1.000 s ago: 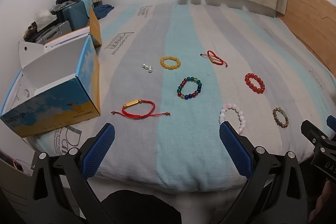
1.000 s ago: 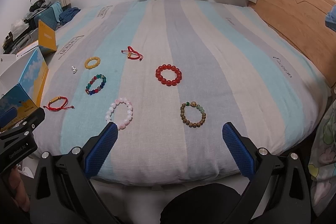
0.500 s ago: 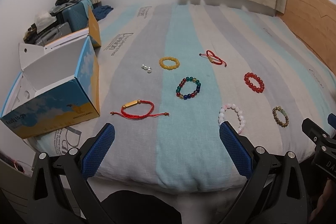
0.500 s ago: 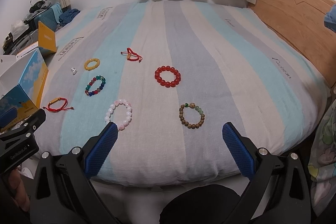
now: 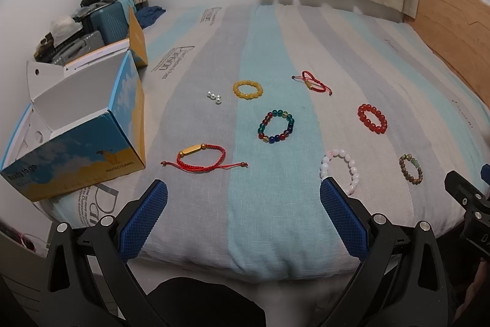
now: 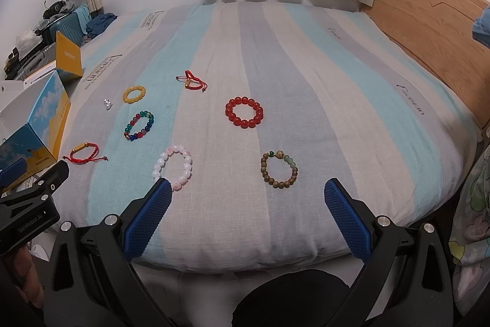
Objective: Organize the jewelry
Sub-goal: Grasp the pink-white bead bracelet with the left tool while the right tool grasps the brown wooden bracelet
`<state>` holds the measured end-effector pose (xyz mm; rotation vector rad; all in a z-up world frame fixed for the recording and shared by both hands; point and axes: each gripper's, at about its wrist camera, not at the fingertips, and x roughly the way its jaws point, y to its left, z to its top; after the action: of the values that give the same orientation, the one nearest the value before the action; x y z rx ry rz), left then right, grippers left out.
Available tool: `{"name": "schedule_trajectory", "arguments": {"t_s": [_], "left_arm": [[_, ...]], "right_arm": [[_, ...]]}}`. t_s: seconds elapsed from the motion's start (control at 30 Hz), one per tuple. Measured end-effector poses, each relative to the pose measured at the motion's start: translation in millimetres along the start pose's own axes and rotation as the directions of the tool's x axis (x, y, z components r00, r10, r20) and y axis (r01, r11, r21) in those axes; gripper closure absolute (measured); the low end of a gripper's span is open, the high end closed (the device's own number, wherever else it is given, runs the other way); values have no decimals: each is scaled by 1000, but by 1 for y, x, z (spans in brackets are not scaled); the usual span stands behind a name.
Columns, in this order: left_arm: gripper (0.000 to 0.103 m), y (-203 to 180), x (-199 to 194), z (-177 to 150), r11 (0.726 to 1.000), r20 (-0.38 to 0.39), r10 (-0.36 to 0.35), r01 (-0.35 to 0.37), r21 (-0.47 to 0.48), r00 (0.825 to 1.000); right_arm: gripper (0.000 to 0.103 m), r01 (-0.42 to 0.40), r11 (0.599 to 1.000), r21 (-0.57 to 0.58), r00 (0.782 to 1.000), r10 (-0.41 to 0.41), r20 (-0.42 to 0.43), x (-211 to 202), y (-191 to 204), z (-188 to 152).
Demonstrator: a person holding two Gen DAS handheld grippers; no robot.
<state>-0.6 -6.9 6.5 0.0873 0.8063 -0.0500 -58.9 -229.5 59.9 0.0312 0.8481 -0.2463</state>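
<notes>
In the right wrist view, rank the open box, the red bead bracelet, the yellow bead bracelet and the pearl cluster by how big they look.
1. Open box, though cut off at the frame edge.
2. Red bead bracelet.
3. Yellow bead bracelet; it lies farther from the camera, so its true size against the red one is unsure.
4. Pearl cluster, clearly smallest.

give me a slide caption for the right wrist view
Open right tool faces seven bracelets spread on a striped bed.

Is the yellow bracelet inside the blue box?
No, the yellow bracelet lies on the striped bedcover, apart from the open blue box standing to its left.
</notes>
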Motion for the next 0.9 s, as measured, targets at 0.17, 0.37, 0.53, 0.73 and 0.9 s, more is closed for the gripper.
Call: {"name": "schedule_trajectory", "arguments": {"t_s": [0.17,0.37,0.53,0.73,0.9], "left_arm": [[6,1,2,2,1000,-6,1,-1,-3,1000],[6,1,7,10,1000,-1,-17,17,-18,1000],[6,-14,22,23,997,-33,-73,74,27,997],[6,-58,73,35,986,-177,-127,144,83,976],[6,-99,117,35,968,-280,-128,181,173,952]], "right_arm": [[7,0,1000,3,1000,0,-5,2,-2,2],[7,12,1000,-6,1000,-12,-8,3,-4,8],[7,24,1000,-8,997,-24,-72,19,-21,26],[7,-47,998,51,966,59,-253,72,-61,45],[7,-41,994,98,915,76,-395,122,-91,43]]}}
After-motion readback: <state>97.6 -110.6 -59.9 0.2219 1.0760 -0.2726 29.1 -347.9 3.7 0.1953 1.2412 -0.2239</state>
